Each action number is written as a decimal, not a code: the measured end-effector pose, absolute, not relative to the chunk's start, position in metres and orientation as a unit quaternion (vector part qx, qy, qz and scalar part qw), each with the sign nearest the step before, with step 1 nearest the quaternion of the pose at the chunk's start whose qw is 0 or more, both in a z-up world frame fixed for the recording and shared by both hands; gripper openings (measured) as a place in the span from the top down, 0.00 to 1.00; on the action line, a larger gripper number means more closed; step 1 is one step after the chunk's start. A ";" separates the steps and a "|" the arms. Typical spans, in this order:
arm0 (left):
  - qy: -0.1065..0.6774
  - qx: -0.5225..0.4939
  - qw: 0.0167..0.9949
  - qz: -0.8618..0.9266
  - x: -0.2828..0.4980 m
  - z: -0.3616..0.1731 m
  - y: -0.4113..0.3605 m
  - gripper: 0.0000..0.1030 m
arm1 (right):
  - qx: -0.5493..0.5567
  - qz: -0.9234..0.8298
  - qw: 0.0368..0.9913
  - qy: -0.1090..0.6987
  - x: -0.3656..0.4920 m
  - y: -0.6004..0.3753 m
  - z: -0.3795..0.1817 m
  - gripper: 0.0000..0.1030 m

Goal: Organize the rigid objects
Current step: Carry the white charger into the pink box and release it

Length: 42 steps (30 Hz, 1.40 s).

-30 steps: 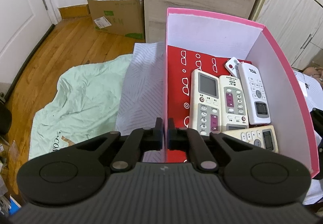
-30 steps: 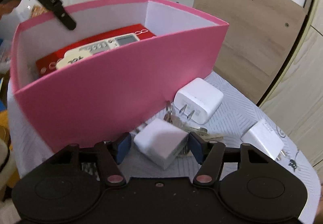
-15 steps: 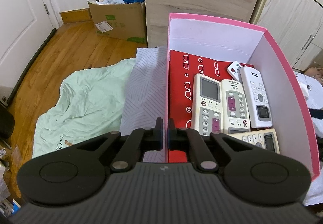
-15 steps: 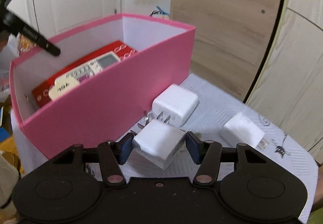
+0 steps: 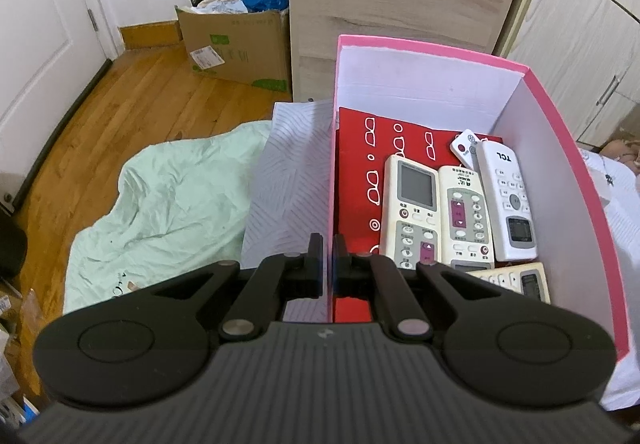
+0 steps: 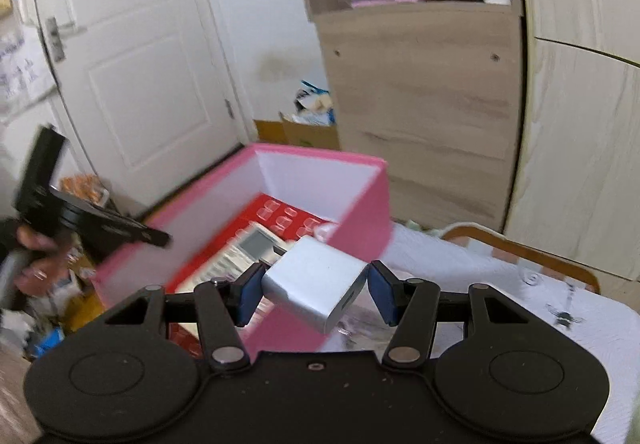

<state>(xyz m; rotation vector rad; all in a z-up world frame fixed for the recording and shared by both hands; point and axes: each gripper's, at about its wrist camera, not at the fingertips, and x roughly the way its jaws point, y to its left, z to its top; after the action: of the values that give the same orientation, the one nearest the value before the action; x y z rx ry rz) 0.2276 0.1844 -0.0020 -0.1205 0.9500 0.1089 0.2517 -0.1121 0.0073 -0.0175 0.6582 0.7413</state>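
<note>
A pink box (image 5: 568,148) with white inner walls holds several remote controls (image 5: 460,212) on a red sheet. My left gripper (image 5: 327,264) is shut on the box's left wall (image 5: 335,148), pinching it near the front corner. My right gripper (image 6: 314,294) is shut on a white charger block (image 6: 314,284) and holds it in the air above the near right corner of the pink box (image 6: 360,216). The left gripper also shows in the right wrist view (image 6: 120,228) at the far left, blurred.
A white patterned cloth (image 5: 280,184) covers the surface under the box. A mint sheet (image 5: 160,196) and a cardboard box (image 5: 236,44) lie on the wood floor. A wooden cabinet (image 6: 420,104) stands behind. Small keys (image 6: 564,314) lie on the cloth at right.
My right gripper has lifted the white charger block off the cloth and risen above the box's rim, leaving the other chargers below out of view. The left gripper keeps its hold.
</note>
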 end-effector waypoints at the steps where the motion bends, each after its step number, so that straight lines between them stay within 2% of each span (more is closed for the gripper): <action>1: 0.457 -0.058 0.886 0.053 0.228 -0.002 0.186 0.96 | -0.003 0.364 0.876 0.317 0.250 -0.107 0.010 0.41; 8: 0.454 -0.059 0.887 0.061 0.226 0.001 0.186 0.97 | -0.001 0.385 0.855 0.347 0.258 -0.047 0.004 0.41; 11: 0.453 -0.061 0.887 0.058 0.225 0.002 0.187 0.97 | 0.009 0.375 0.844 0.384 0.271 -0.022 -0.009 0.41; 15: 0.451 -0.076 0.888 0.049 0.224 0.002 0.197 0.96 | 0.078 0.386 0.804 0.445 0.293 -0.003 -0.030 0.40; 23: 0.451 -0.081 0.888 0.040 0.225 0.001 0.202 0.95 | 0.016 0.321 0.830 0.455 0.309 0.028 -0.051 0.40; 31: 0.450 -0.075 0.889 0.043 0.225 0.000 0.200 0.96 | 0.009 0.295 0.827 0.479 0.324 0.038 -0.059 0.39; 33: 0.449 -0.072 0.889 0.046 0.225 0.000 0.198 0.96 | 0.001 0.289 0.836 0.466 0.322 0.038 -0.055 0.37; 35: 0.448 -0.066 0.890 0.050 0.225 0.000 0.195 0.96 | -0.002 0.293 0.854 0.429 0.315 0.032 -0.047 0.29; 42: 0.448 -0.068 0.890 0.053 0.225 0.000 0.194 0.95 | -0.055 0.343 0.881 0.320 0.269 0.001 -0.006 0.28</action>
<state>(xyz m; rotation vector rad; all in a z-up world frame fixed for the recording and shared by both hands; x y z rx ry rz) 0.2253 0.1944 0.0005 -0.1403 0.9309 0.1092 0.2691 0.0006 -0.0060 -0.1143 0.6676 0.7150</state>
